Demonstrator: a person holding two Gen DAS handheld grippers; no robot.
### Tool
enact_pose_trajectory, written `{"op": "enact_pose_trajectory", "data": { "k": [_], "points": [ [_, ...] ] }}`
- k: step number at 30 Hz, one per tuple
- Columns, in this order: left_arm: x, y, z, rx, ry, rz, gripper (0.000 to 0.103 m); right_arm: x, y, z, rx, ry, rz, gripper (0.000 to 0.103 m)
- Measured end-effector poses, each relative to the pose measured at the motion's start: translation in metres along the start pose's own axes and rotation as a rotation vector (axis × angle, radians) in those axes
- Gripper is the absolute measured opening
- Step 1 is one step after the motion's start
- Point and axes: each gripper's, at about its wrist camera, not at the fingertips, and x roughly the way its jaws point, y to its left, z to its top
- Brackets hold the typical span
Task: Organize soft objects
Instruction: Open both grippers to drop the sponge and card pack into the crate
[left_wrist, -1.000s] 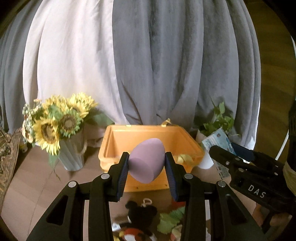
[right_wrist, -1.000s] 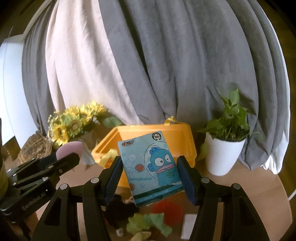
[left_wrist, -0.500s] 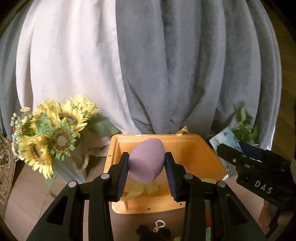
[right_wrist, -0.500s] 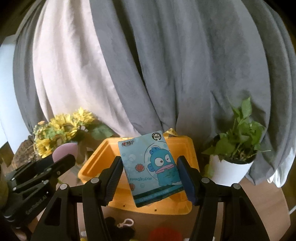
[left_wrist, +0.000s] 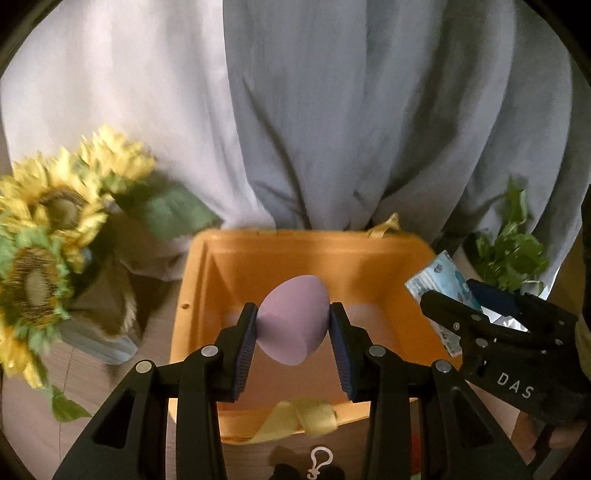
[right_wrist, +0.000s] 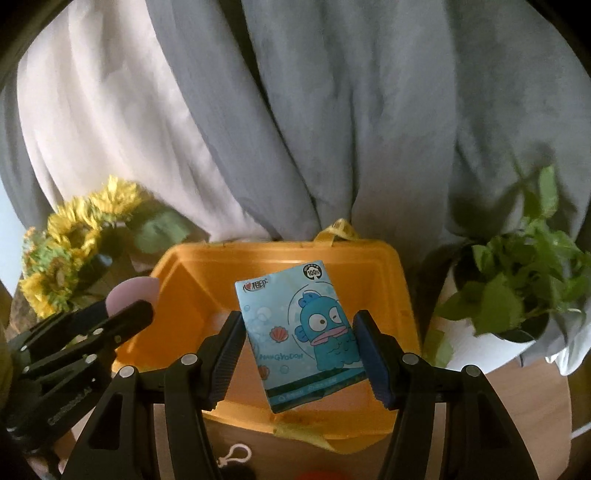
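Observation:
My left gripper (left_wrist: 293, 325) is shut on a purple egg-shaped sponge (left_wrist: 293, 319) and holds it over the open orange bin (left_wrist: 207, 258). My right gripper (right_wrist: 298, 343) is shut on a blue tissue pack with a cartoon fish (right_wrist: 301, 339), also held over the bin (right_wrist: 400, 295). The left gripper with the sponge (right_wrist: 131, 291) shows at the left of the right wrist view. The right gripper and the tissue pack (left_wrist: 439, 280) show at the right of the left wrist view.
Sunflowers in a vase (left_wrist: 48, 236) stand left of the bin. A potted green plant (right_wrist: 517, 280) stands to its right. Grey and white curtains (left_wrist: 295, 110) hang behind. A dark plush toy with a white clip (left_wrist: 317, 461) lies on the wooden table before the bin.
Both grippers have moved forward towards the bin and now hold their objects over its opening. The bin looks larger, and the toys on the table have slid out of view below.

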Motion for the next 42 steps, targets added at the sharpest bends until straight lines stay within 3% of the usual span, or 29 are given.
{"op": "enact_pose_trajectory", "data": {
  "k": [7,11,14,22,33,42],
  "points": [
    [0.037,0.002,0.000,0.026,0.113,0.015,0.039,0.037,-0.003,0.000,-0.023,0.113,-0.030,0.061],
    [0.044,0.001,0.000,0.033,0.131,0.020,0.058,0.050,-0.006,-0.002,-0.024,0.152,-0.033,0.063],
    [0.041,-0.001,0.000,0.046,0.114,0.041,0.062,0.054,-0.009,-0.003,-0.013,0.161,-0.026,0.071],
    [0.014,-0.003,-0.008,0.071,0.061,0.111,0.068,0.036,-0.013,-0.003,-0.008,0.105,-0.065,0.074],
    [-0.062,-0.010,-0.031,0.104,-0.088,0.198,0.073,-0.041,-0.007,-0.018,0.002,-0.055,-0.103,0.074],
    [-0.109,-0.018,-0.056,0.080,-0.145,0.171,0.076,-0.092,-0.002,-0.046,0.043,-0.114,-0.099,0.074]
  ]
}}
